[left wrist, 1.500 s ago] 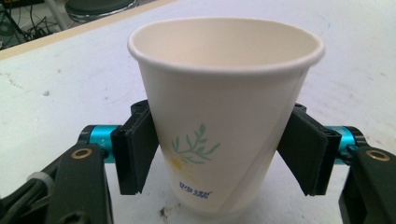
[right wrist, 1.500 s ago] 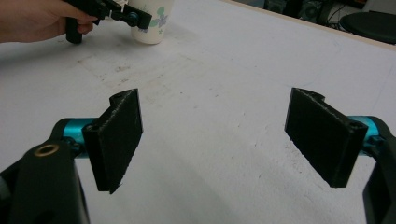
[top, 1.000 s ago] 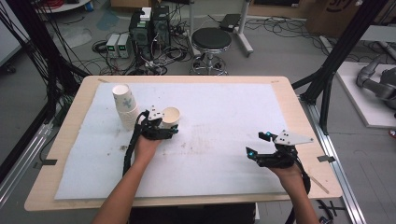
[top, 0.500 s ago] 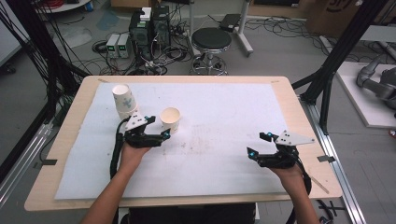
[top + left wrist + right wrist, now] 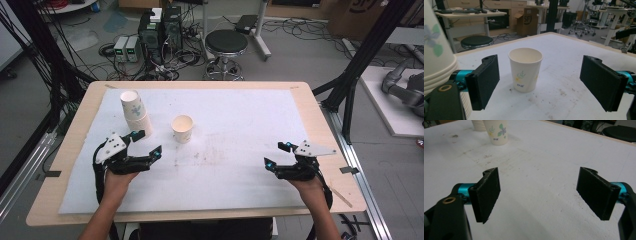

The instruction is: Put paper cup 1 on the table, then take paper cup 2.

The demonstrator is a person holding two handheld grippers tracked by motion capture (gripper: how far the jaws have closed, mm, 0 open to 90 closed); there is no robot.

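A single paper cup [image 5: 182, 128] with a flower print stands upright and empty on the white mat, left of the middle. A stack of paper cups [image 5: 134, 112] stands just to its left. My left gripper [image 5: 148, 143] is open, a short way in front of the stack and apart from the single cup. In the left gripper view the cup [image 5: 525, 68] stands ahead between the wide-apart jaws, and the stack [image 5: 437, 50] is close on the left. My right gripper [image 5: 276, 154] rests open near the mat's front right with nothing in it. Its view shows the cup [image 5: 496, 131] far off.
The white mat [image 5: 240, 120] covers most of the wooden table [image 5: 75, 130] and has faint dirt marks in the middle. Beyond the far edge stand a black stool [image 5: 226, 42], equipment boxes [image 5: 160, 25] and cables. Black frame posts [image 5: 360, 65] rise at the right.
My left gripper opened, let go of the single cup and drew back toward the person and left. The cup stays upright on the mat. The right gripper has not moved.
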